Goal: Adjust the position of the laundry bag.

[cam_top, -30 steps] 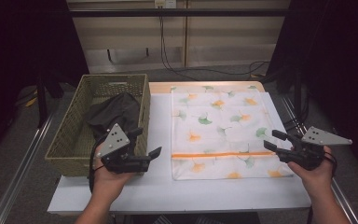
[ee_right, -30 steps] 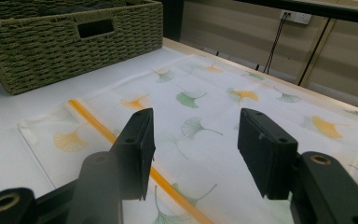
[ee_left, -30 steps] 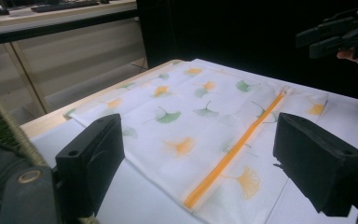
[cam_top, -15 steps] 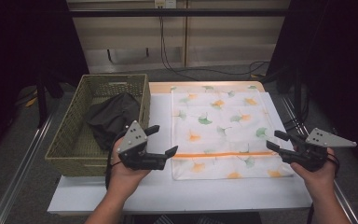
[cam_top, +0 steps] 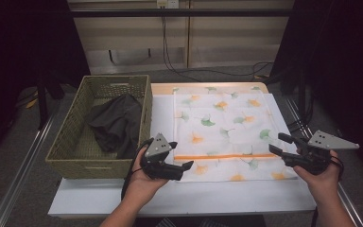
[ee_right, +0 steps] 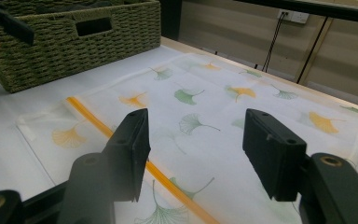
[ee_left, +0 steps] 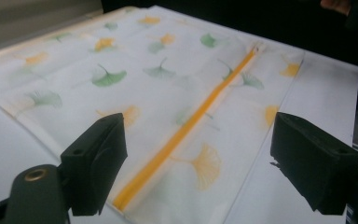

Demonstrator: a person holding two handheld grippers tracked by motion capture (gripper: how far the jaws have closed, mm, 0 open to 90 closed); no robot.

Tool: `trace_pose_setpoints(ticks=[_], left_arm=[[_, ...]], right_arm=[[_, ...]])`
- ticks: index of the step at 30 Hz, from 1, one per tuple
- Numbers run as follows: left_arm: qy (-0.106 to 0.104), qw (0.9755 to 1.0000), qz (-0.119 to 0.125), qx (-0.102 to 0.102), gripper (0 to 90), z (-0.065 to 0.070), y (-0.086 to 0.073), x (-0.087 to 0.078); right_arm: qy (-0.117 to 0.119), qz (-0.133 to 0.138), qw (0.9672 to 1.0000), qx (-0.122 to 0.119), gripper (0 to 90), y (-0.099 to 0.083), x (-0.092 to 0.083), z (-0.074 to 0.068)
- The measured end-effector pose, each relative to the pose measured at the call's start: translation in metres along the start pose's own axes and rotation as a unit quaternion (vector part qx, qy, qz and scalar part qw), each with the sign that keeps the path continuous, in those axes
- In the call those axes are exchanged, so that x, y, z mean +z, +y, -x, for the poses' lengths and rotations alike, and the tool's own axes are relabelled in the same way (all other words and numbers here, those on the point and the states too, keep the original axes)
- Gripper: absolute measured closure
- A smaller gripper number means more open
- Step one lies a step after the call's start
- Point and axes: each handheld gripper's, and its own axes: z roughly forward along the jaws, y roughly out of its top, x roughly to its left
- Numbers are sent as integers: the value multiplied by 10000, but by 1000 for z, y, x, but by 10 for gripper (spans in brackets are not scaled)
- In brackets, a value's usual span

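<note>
Flat on the white tabletop point(cam_top: 246, 198) lies a pale cloth point(cam_top: 227, 127) printed with green and orange ginkgo leaves, an orange stripe point(cam_top: 227, 156) running across it close to its near edge. From the cloth's middle, the left gripper point(cam_top: 177, 169) sits at about seven o'clock, over the cloth's near left corner, and the right gripper point(cam_top: 280, 149) at about four o'clock, by the right end of the stripe, pointing inward across the cloth.

Seen from the left gripper view, the left gripper point(ee_left: 196, 163) has its two black fingers point(ee_left: 95, 163) spread wide apart with nothing between them. The cloth point(ee_left: 135, 88) spreads out ahead, and the stripe point(ee_left: 186, 126) runs from between the fingers away toward one o'clock. Whether the fingers touch the fabric cannot be told; they appear to hover just above it.

In the right gripper view the right gripper point(ee_right: 193, 154) likewise has its fingers point(ee_right: 270, 154) well apart and empty. The cloth point(ee_right: 242, 116) lies beneath and beyond them, and the stripe point(ee_right: 98, 123) passes under the left finger, running off toward ten o'clock.

At nine o'clock from the cloth stands a woven olive basket point(cam_top: 66, 156), just beside the cloth's left edge. A dark crumpled garment point(cam_top: 116, 125) lies inside it, bunched toward its right wall.
</note>
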Motion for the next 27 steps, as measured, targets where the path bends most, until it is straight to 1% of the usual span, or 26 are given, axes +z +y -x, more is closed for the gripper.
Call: trace_pose_setpoints(ticks=[1, 3, 4, 5, 6, 7, 8, 10, 11, 12, 13, 14, 16, 17, 18, 19, 20, 21, 22, 23, 24, 25, 26, 27], left_arm=[[25, 9998, -211, -12, 190, 1, -6, 4], [-52, 9996, -285, -43, 195, 0, -11, 9], [-39, 9992, -389, -54, 201, 0, -13, 11], [-39, 9992, -389, -54, 207, 0, -13, 11], [-106, 9991, -406, -103, 214, -1, -15, 14], [-175, 9981, -562, -182, 214, -3, -18, 18], [-175, 9981, -562, -182, 212, -3, -18, 18], [-222, 9967, -736, -262, 219, -5, -19, 20], [-243, 9964, -761, -291, 223, -5, -20, 21], [-211, 9962, -814, -238, 227, -5, -20, 21], [-182, 9963, -804, -227, 227, -4, -22, 21], [-125, 9958, -880, -197, 231, -3, -23, 21], [-128, 9948, -991, -186, 232, -3, -28, 22], [-103, 9939, -1073, -211, 233, -3, -34, 23], [-103, 9939, -1073, -211, 232, -3, -34, 23], [-87, 9931, -1162, -164, 231, -3, -35, 23], [-31, 9930, -1175, -130, 231, -2, -37, 23], [1, 9936, -1120, -171, 236, -1, -39, 23], [-27, 9928, -1181, -175, 236, -2, -40, 23], [-8, 9919, -1254, -194, 236, -2, -42, 24], [-32, 9907, -1341, -216, 236, -3, -45, 27], [-32, 9907, -1341, -216, 235, -3, -45, 27], [40, 9888, -1466, -265, 235, -3, -48, 29], [40, 9888, -1466, -265, 234, -3, -48, 29]], right_arm=[[30, -11, 10000, 9, 412, 0, 0, 0], [38, -31, 10000, 30, 408, 0, 0, 0], [39, -21, 10000, 20, 407, -1, 0, 0], [51, -26, 10000, 20, 405, -1, 0, 0], [44, -31, 10000, 30, 404, -1, 0, 0], [43, -38, 10000, 33, 403, -1, 0, -1], [65, -44, 10000, 47, 402, -1, 0, -1], [67, -47, 10000, 50, 401, -1, 0, -1], [64, -50, 10000, 51, 400, -1, 0, -1], [69, -17, 10000, 39, 400, -2, 0, -1], [69, -17, 10000, 39, 400, -2, 0, -1], [60, -62, 9999, 90, 400, -3, 0, 0], [88, -54, 9999, 73, 400, -4, 0, 0], [64, -82, 9999, 73, 400, -4, 0, 0], [39, -83, 9999, 50, 400, -5, 1, 0], [30, -122, 9999, 45, 400, -5, 1, 0], [30, -122, 9999, 45, 400, -5, 1, 0], [28, -123, 9999, 41, 400, -5, 2, 0], [28, -123, 9999, 41, 400, -5, 2, 0], [62, -141, 9999, 23, 400, -5, 2, -1], [39, -139, 9999, 9, 400, -5, 1, -1], [39, -139, 9999, 9, 400, -5, 1, -1], [20, -126, 9999, 13, 399, -5, 1, -1], [20, -126, 9999, 13, 399, -5, 1, -1]])
